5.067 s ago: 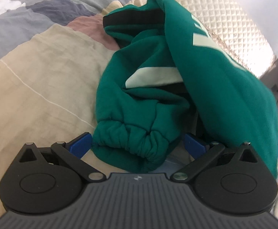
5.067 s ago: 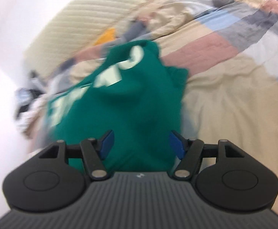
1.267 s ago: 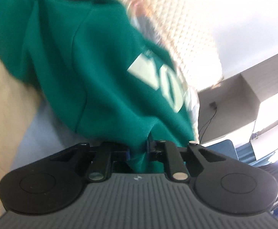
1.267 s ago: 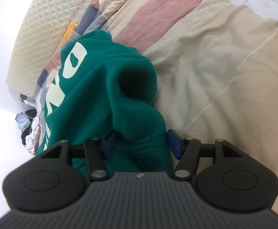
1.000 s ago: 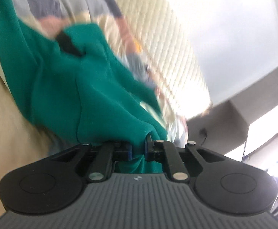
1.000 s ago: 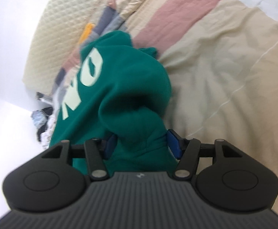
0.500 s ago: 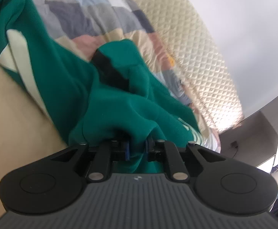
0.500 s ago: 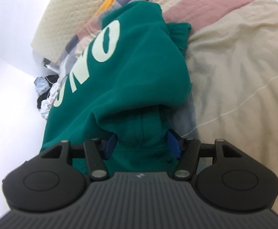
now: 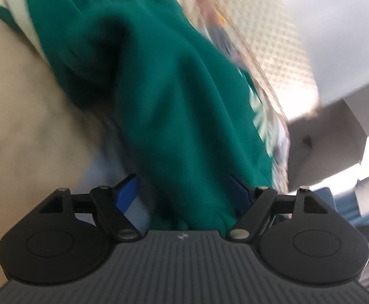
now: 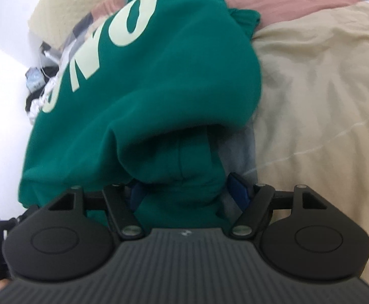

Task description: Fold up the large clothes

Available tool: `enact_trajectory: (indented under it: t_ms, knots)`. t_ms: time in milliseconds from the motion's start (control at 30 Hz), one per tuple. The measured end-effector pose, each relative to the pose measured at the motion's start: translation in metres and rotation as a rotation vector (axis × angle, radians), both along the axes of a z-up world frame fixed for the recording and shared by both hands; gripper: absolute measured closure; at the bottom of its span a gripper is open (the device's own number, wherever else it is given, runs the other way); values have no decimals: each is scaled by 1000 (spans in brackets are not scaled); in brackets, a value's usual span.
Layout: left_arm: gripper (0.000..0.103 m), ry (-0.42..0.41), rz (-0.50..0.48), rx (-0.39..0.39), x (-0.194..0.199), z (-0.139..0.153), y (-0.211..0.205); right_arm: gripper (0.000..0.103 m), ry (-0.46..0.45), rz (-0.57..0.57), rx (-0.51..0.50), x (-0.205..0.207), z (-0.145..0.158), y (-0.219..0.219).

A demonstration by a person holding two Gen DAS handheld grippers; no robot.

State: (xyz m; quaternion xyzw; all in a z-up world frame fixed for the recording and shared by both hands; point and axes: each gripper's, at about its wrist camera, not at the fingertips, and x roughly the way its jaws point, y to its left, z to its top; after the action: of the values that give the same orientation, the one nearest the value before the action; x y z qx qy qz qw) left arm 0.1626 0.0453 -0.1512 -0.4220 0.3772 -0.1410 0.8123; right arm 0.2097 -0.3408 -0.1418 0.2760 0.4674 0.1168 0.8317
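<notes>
A big green sweatshirt (image 9: pixel 171 88) with pale lettering lies bunched on the bed. My left gripper (image 9: pixel 183 192) is low at its near edge. The jaws are opening and stand wide. A fold of green cloth runs between them, with a clear gap beside the left pad (image 9: pixel 127 190). In the right wrist view the sweatshirt (image 10: pixel 159 76) shows its lettering on top. A thick roll of its hem sits between the opening jaws of my right gripper (image 10: pixel 187 191), and grey sheet shows between the roll and the right pad (image 10: pixel 237 190).
The sweatshirt rests on a patchwork quilt (image 10: pixel 323 88) in beige, pink and grey. A cream quilted headboard (image 9: pixel 273 25) runs behind it. A grey cabinet (image 9: pixel 323 131) stands past the bed's edge. Loose clutter (image 10: pixel 37 83) lies beside the bed at the left.
My left jaws, pinched tight on green cloth half a second ago, have sprung wide apart. The right jaws have widened a little around the hem roll. The sweatshirt has settled lower on the bed.
</notes>
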Motion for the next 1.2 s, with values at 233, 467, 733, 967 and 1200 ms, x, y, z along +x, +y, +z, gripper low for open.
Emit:
enact_trajectory:
  t_ms: [233,467,733,967,1200]
  knots:
    - [24,-53,-108,-16,26,-18,-31,32,-104,9,141,6,0,-1]
    - [87,-112,-110,-37,31,-19,-15,44,-278,81,255,-1,20,2]
    - [91,-264,-76,-29,-2,23,8,86,-227,108,86,-6,11,31]
    - [92,-437,-25,-43,-66,77,53,91,-567,78,215,-82,87,30]
    - [91,-554,-18,-52,-121,141,70,91,-777,44,260,-159,133,42]
